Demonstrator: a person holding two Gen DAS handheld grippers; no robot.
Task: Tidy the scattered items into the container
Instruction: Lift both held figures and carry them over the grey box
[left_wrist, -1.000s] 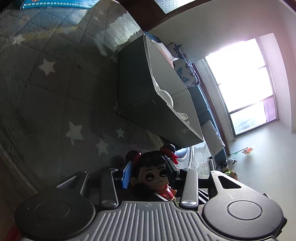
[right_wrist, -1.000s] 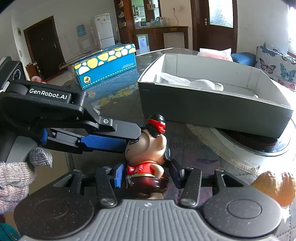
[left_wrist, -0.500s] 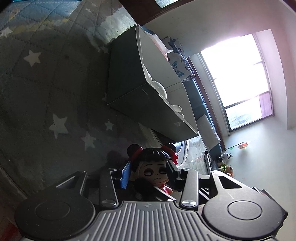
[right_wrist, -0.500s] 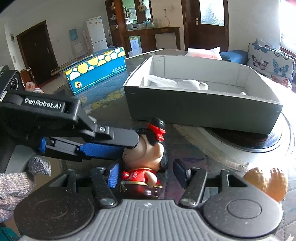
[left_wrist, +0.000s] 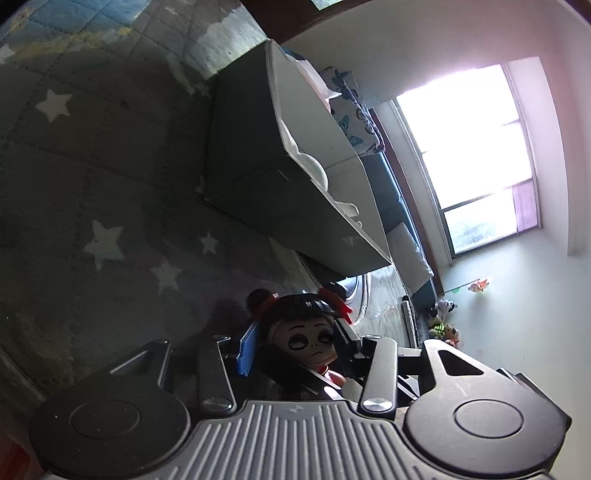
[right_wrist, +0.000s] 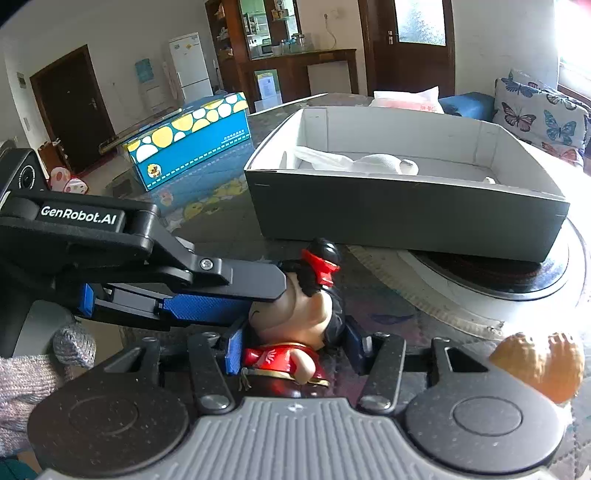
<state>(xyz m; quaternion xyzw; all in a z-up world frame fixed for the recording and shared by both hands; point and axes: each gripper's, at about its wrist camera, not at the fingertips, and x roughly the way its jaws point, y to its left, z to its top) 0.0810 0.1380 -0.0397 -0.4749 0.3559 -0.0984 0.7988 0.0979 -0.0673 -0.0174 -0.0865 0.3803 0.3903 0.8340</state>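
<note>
Sitting between both grippers on the tabletop (right_wrist: 229, 229) is a small doll figurine (right_wrist: 295, 325) with black hair, red hair ties and a red outfit. The right gripper (right_wrist: 293, 349) is closing its jaws around the figurine's body, the blue pads lying just beside its red torso on either side; whether they are pressing on it yet cannot be told. The left gripper (right_wrist: 258, 295) is reaching in from the left of the right wrist view, its upper black finger and blue pad lying against the side of the figurine's head, while its jaws are opening. In the left wrist view the figurine's face (left_wrist: 310, 339) is showing between the left gripper's (left_wrist: 295, 343) fingers, with a gap visible on at least one side.

The container, a grey box (right_wrist: 406, 221) with a white inside, is standing just behind the figurine and is holding some white items (right_wrist: 369, 162). A blue and yellow carton (right_wrist: 188, 140) is lying farther back on the left. An orange-brown object (right_wrist: 539, 365) is resting near the right gripper's right side. A grey-gloved hand (right_wrist: 33, 369) is gripping the left gripper's handle.
</note>
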